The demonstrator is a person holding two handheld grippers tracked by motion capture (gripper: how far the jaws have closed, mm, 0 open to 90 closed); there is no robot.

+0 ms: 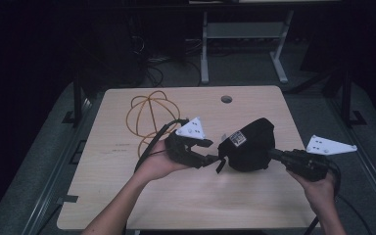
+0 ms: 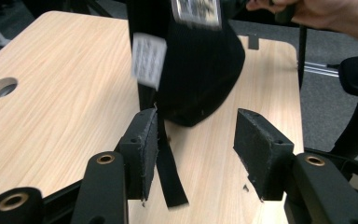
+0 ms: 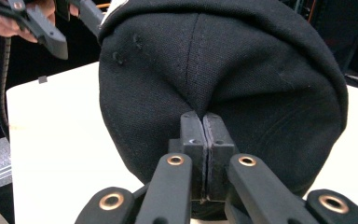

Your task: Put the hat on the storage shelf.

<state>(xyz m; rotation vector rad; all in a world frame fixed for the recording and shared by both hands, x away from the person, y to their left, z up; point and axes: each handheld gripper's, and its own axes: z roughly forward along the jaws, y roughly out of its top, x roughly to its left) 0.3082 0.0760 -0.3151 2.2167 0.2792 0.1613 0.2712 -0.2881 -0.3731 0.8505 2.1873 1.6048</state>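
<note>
A black cap [image 1: 249,144] hangs above the middle of the wooden table [image 1: 176,200]. My right gripper [image 1: 272,154] comes in from the right and is shut on the cap's crown; in the right gripper view the pads [image 3: 206,119] pinch a fold of the black cloth [image 3: 214,60]. On the cap's left side my left gripper [image 1: 211,159] stands open. In the left gripper view the cap [image 2: 196,70] hangs just beyond the gripper [image 2: 196,126]. A black strap [image 2: 170,172] dangles along the left pad, and a white label [image 2: 148,60] hangs above it.
A coil of orange cable [image 1: 147,115] lies on the far left part of the table. A round hole [image 1: 226,99] sits near the far edge. Metal frame legs [image 1: 204,54] stand on the floor beyond the table, with dark floor on both sides.
</note>
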